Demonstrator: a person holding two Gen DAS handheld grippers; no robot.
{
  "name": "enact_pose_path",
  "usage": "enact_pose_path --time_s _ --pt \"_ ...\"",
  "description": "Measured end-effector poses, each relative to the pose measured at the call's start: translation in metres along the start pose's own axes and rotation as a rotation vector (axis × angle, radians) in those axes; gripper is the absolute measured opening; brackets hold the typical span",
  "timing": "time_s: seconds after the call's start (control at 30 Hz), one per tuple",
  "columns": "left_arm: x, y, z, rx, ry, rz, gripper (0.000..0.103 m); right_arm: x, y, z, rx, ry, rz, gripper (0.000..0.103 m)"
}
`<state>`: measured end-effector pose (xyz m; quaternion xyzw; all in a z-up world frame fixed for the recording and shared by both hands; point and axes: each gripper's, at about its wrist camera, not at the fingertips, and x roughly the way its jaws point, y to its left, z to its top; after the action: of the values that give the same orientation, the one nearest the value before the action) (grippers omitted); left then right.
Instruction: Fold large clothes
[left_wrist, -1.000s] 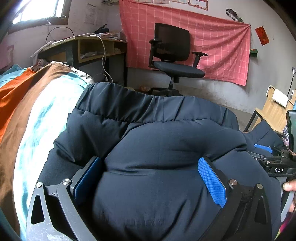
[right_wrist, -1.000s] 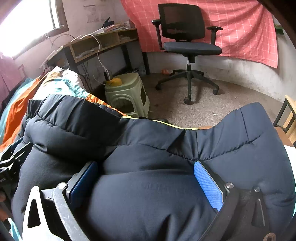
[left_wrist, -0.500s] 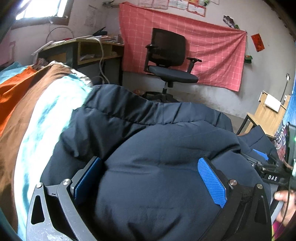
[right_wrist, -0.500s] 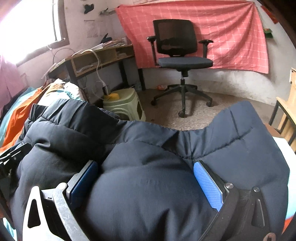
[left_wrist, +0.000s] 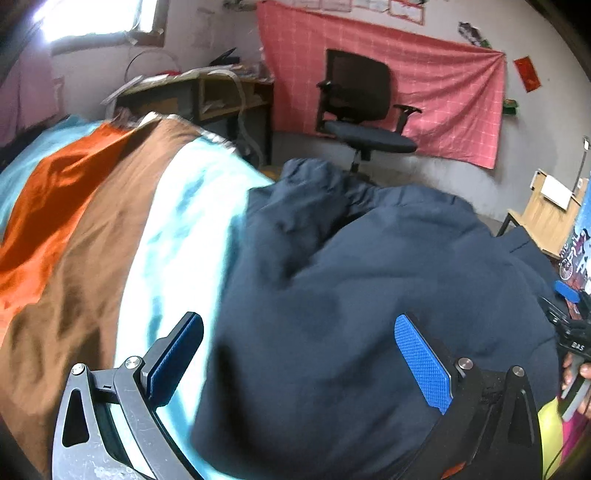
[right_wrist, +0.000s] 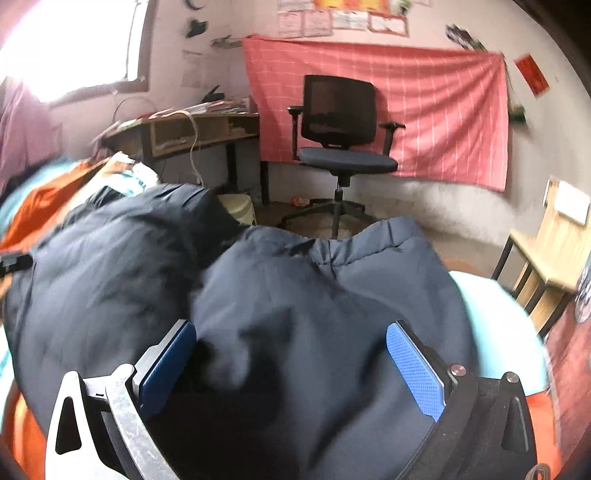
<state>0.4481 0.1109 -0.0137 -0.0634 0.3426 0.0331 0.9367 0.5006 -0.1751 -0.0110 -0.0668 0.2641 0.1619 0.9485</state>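
Two handheld grippers, jaws spread wide, work a dark navy puffer jacket on a bed spread with a bedcover striped in orange, brown and pale blue. In the left wrist view the left gripper has fabric bulging between its blue pads; the cloth touches the right-hand pad and sits clear of the left-hand one, so nothing is pinched. The right gripper is likewise spread, the jacket heaped between and over its fingers, and whether it bears any load cannot be told. The fold looks partly made: the padded body is doubled into a thick mound, with a loose end, perhaps a sleeve or collar, trailing toward 12 o'clock in the left view and a stitched hem rising at 1 o'clock in the right. Squaring and flattening the bundle appears still to come. An office chair stands well beyond, before a pink checked cloth.
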Motion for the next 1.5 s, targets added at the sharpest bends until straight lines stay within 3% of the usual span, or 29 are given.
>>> enact_pose_path --time_s 0.3,0.57,0.7,0.87,1.03,1.13,1.27,1.5 --pt "-0.004 0.050 -0.005 -0.122 0.095 0.005 0.102 -0.023 -0.033 -0.016 -0.059 0.074 -0.059 0.103" --pt "-0.001 0.059 0.002 -0.129 0.157 -0.034 0.102 -0.038 -0.088 -0.021 0.080 0.121 -0.084 0.103" --pt "0.014 0.063 0.011 -0.134 0.204 -0.084 0.102 -0.029 -0.114 -0.021 0.216 0.175 -0.013 0.103" --pt "0.033 0.062 0.019 -0.122 0.222 -0.115 0.102 0.004 -0.146 -0.036 0.389 0.317 0.123 0.103" --pt "0.045 0.059 0.025 -0.053 0.234 -0.139 0.102 0.026 -0.149 -0.045 0.369 0.375 0.161 0.103" --pt "0.057 0.064 0.024 -0.060 0.272 -0.197 0.102 0.039 -0.152 -0.045 0.358 0.428 0.224 0.103" --pt "0.068 0.077 0.018 -0.117 0.298 -0.280 0.102 0.052 -0.165 -0.054 0.446 0.446 0.315 0.103" --pt "0.076 0.097 0.012 -0.175 0.329 -0.368 0.102 0.056 -0.176 -0.069 0.546 0.398 0.414 0.103"
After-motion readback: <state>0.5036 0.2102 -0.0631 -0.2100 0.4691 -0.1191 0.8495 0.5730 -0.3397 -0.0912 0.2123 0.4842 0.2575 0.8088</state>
